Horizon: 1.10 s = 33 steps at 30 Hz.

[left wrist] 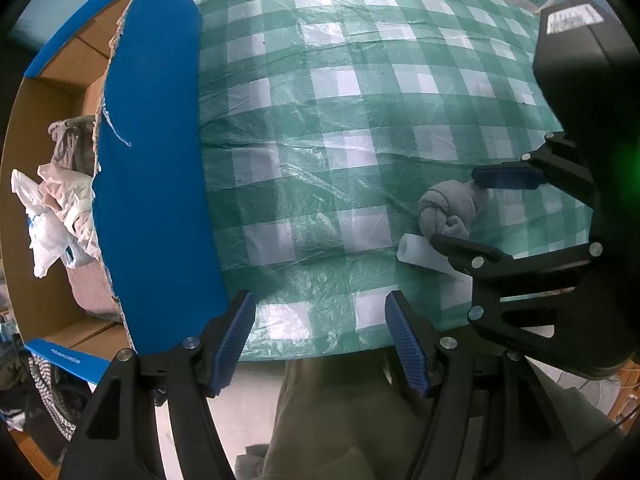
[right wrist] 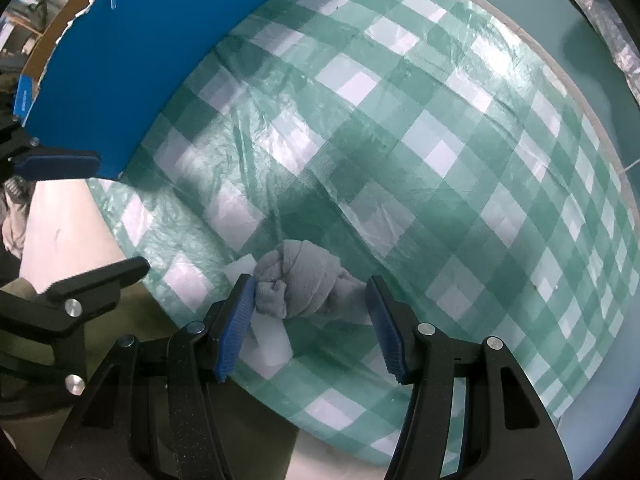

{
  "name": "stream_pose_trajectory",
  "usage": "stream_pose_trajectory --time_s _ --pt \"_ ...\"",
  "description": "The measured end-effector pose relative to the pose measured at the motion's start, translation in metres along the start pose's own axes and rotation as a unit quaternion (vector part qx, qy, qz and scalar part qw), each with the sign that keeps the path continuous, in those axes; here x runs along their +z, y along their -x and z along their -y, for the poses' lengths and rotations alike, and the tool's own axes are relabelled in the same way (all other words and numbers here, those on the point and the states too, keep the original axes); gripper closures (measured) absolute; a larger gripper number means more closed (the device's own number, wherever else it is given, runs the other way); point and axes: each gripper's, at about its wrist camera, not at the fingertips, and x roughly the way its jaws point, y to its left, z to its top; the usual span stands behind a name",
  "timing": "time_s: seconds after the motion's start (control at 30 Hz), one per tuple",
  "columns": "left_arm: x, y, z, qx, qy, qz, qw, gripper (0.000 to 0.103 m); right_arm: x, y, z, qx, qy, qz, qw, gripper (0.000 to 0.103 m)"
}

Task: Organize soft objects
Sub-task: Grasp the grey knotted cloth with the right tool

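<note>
One knotted grey sock (right wrist: 304, 284) is seen on the checked tablecloth (right wrist: 400, 152), lying partly over one white foam piece (right wrist: 268, 340). It is straddled by the right gripper (right wrist: 310, 320), fingers apart. The left gripper (left wrist: 320, 340) is held apart and empty beside one blue cardboard box (left wrist: 152, 160) in which several crumpled cloths (left wrist: 60, 208) are piled.

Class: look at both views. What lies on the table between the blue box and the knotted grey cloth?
Only bare checked tablecloth lies between box and cloth, in both views.

Left tongs (left wrist: 320, 336) point down, jaws apart, empty. Right tongs (right wrist: 310, 320) point down, jaws apart.
</note>
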Motion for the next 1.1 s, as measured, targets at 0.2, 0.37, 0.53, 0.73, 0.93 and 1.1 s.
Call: stream_pose_trajectory --time_s 0.2,0.37,0.53,0.73,0.93,1.1 --pt "0.002 -0.002 0.002 0.0 -0.003 -0.002 1.0 0.034 -0.003 -0.005 0.004 0.013 -0.021 0.009 1.0 0.057" --pt "0.006 -0.004 0.012 -0.003 -0.012 -0.006 0.9999 0.034 -0.007 0.001 0.02 -0.006 -0.056 0.023 0.998 0.062" --pt "0.012 -0.007 0.028 -0.007 -0.024 -0.01 0.9996 0.034 -0.014 0.006 0.046 -0.023 -0.102 0.03 0.994 0.062" --pt "0.019 -0.012 0.046 -0.026 -0.023 -0.02 0.9992 0.034 -0.028 0.008 0.072 -0.033 -0.144 0.037 0.988 0.062" --pt "0.025 -0.021 0.059 -0.037 0.016 -0.035 0.9986 0.034 -0.043 0.008 0.084 -0.033 -0.149 0.035 0.988 0.062" --pt "0.02 -0.031 0.067 -0.046 0.081 -0.044 0.9947 0.034 -0.056 0.012 0.099 -0.016 -0.13 0.039 0.991 0.062"
